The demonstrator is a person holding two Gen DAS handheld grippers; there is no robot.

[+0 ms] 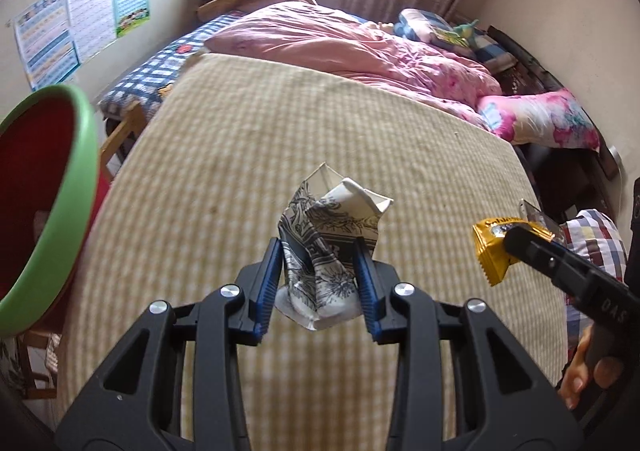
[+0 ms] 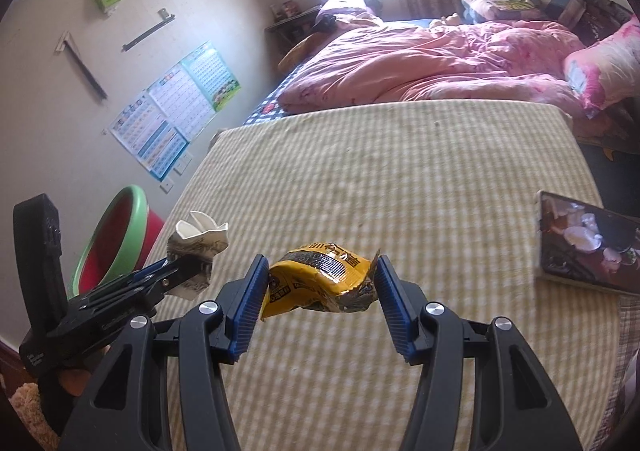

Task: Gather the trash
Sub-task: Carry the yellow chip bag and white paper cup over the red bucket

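My left gripper (image 1: 318, 263) is shut on a crumpled grey-and-white patterned paper carton (image 1: 328, 235) and holds it above the yellow checked bed cover (image 1: 280, 123). My right gripper (image 2: 320, 279) is shut on a crumpled yellow snack wrapper (image 2: 316, 279), also above the cover. In the left wrist view the wrapper (image 1: 490, 251) and the right gripper (image 1: 520, 243) sit at the right. In the right wrist view the carton (image 2: 198, 247) and the left gripper (image 2: 176, 271) sit at the left. A red bin with a green rim (image 1: 52, 203) stands to the left of the bed; it also shows in the right wrist view (image 2: 116, 243).
A phone (image 2: 584, 243) with a lit screen lies on the cover at the right. A pink quilt (image 1: 344, 47) and flowered pillows (image 1: 540, 119) lie at the far end of the bed. Posters (image 1: 80, 19) hang on the left wall.
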